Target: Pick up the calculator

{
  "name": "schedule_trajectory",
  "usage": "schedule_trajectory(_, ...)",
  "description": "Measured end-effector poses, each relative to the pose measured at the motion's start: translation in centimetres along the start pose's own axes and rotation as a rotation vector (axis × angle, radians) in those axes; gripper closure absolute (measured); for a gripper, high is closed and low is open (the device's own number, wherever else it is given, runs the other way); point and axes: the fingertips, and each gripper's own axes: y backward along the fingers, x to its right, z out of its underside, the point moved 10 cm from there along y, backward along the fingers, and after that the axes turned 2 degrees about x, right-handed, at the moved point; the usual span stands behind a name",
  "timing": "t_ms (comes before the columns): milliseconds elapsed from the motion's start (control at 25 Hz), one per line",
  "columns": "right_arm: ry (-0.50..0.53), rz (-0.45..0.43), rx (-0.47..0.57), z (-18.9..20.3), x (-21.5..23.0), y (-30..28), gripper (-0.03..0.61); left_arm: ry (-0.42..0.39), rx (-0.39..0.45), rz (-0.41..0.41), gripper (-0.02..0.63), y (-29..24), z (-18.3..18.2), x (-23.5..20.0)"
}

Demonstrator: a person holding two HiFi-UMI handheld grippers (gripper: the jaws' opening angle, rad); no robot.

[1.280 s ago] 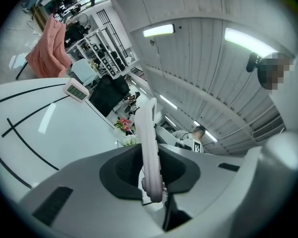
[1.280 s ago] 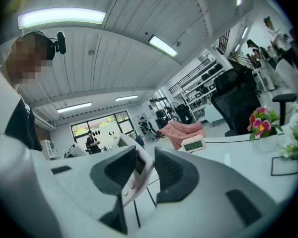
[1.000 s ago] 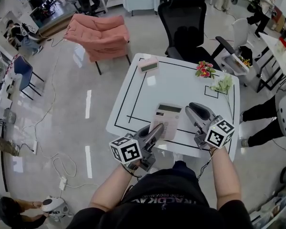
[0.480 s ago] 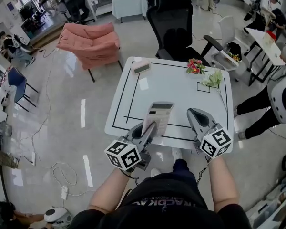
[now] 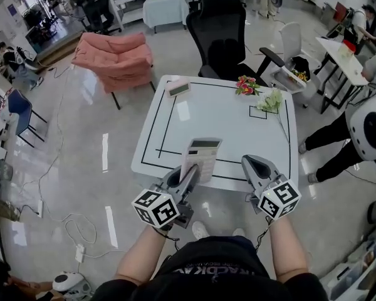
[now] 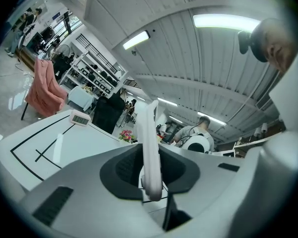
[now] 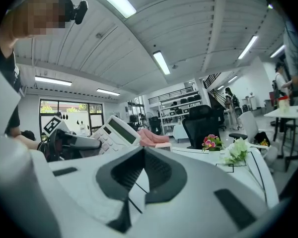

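The white calculator [image 5: 200, 157] with a grey display is lifted and tilted over the near edge of the white table [image 5: 238, 127]. My left gripper [image 5: 188, 175] is shut on its near end. In the left gripper view the calculator [image 6: 148, 133] stands edge-on, pinched between the jaws of the left gripper [image 6: 150, 175]. My right gripper [image 5: 250, 163] hovers to the right of the calculator, apart from it, shut and empty. The right gripper view shows the right gripper [image 7: 143, 151] with its jaws closed together, and the calculator [image 7: 114, 129] off to the left in the left gripper [image 7: 72, 142].
A small pink clock [image 5: 178, 88] sits at the table's far left corner. Red flowers [image 5: 245, 85] and white flowers [image 5: 272, 100] lie at the far right. A black office chair [image 5: 222, 33] stands behind the table, a pink chair [image 5: 113, 55] to the left, a person [image 5: 363, 133] at right.
The calculator has come up off the table, tilting, and moved toward the near edge with the left gripper. The right gripper has drawn back and away from the calculator's right side.
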Motion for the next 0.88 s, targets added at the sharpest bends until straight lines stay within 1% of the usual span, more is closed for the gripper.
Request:
schedule_trajectory(200, -0.029, -0.021, 0.003, 0.9, 0.3, 3.3, 0.577, -0.002, -0.002, -0.04, 0.548, 0.3, 2.8, 2.5)
schedule_trajectory(440, -0.045, -0.057, -0.007, 1.2, 1.4, 8.8, 0.577, 0.003, 0.004, -0.083, 0.547, -0.8, 6.4, 7.6)
schedule_trajectory(680, -0.036, -0.118, -0.015, 1.3, 2.4, 13.1, 0.577, -0.01, 0.044, -0.144, 0.548, -0.5, 9.4, 12.5)
schedule_trajectory(880, -0.036, -0.188, -0.014, 1.4, 2.6, 14.9, 0.577, -0.018, 0.086, -0.201, 0.548, 1.0, 11.4, 15.5)
